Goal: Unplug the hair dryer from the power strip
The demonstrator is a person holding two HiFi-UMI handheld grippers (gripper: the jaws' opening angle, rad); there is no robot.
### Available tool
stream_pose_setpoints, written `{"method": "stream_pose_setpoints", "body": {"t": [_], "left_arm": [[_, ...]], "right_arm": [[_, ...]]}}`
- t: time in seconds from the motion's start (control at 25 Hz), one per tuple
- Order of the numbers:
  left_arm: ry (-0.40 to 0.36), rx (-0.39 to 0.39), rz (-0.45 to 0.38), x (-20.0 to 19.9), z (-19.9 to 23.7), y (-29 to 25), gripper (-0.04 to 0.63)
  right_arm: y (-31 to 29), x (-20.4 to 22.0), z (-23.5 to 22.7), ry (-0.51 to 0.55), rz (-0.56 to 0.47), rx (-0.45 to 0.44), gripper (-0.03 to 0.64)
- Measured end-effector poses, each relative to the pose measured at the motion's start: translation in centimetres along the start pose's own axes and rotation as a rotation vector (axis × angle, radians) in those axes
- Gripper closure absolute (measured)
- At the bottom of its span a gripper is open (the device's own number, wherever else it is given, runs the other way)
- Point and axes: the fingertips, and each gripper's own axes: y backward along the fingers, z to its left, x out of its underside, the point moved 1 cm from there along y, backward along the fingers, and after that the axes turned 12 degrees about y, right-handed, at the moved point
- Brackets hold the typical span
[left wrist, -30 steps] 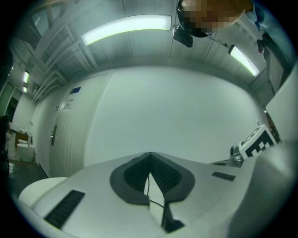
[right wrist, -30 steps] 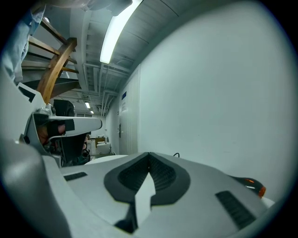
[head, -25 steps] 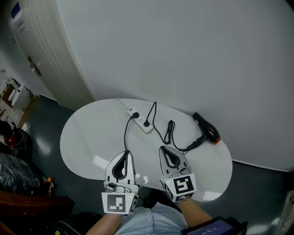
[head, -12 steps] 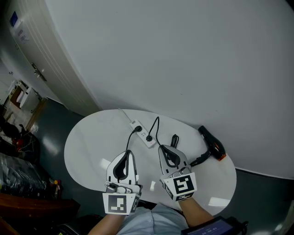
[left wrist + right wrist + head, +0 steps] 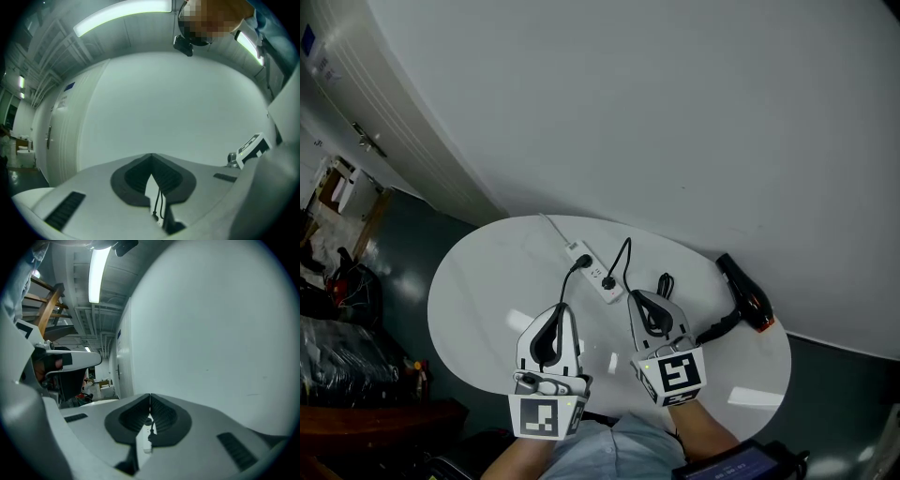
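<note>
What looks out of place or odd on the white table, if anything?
Nothing is spilled or broken. Only the hair dryer lies at the very right rim of the table, and its black cord runs in loose loops to the power strip.

Table (image 5: 478,281): smooth white top, glossy, with light glare near its front edge. Power strip (image 5: 595,272): smooth white plastic. Hair dryer (image 5: 748,298): black plastic body, slight sheen. Cord (image 5: 625,265): black matt sheath. Left gripper (image 5: 560,307) and right gripper (image 5: 639,295): matt white plastic shells, black ribbed pads (image 5: 161,414)
</note>
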Motion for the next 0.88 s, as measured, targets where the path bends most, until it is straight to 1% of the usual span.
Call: {"method": "stream_pose_setpoints", "body": {"t": [0.16,0.24,0.4,0.52,0.76,0.8,0.84,0.88], "left_arm": [[0.041,0.038,0.031,1.8,1.1,-2.0,0.597],[0.079,0.047,0.052,2.6,1.6,-2.8,0.597],[0.155,0.028,0.118,4.8,3.1,-4.2,0.597],[0.164,0.024,0.154,6.1,4.5,-5.1,0.597],[0.179,0.02,0.211,8.9,6.9,-6.4,0.597],[0.184,0.017,0.223,9.4,7.2,-6.5,0.597],[0.188,0.015,0.233,9.9,7.5,-6.6,0.597],[0.192,0.014,0.242,10.3,7.7,-6.7,0.597]], "right_arm": [[-2.0,2.0,-0.2,0.008,0.054,-0.002,0.615],[-2.8,2.9,0.1,0.022,0.081,-0.012,0.615],[-4.6,5.1,1.4,0.035,0.143,-0.043,0.615],[-5.9,6.8,2.3,0.055,0.176,-0.067,0.614],[-7.9,10.3,2.5,0.023,0.26,-0.049,0.612],[-8.1,10.7,2.5,0.031,0.262,-0.053,0.598],[-8.4,11.1,2.6,0.041,0.263,-0.058,0.527],[-8.7,11.4,2.6,0.054,0.261,-0.064,0.49]]}}
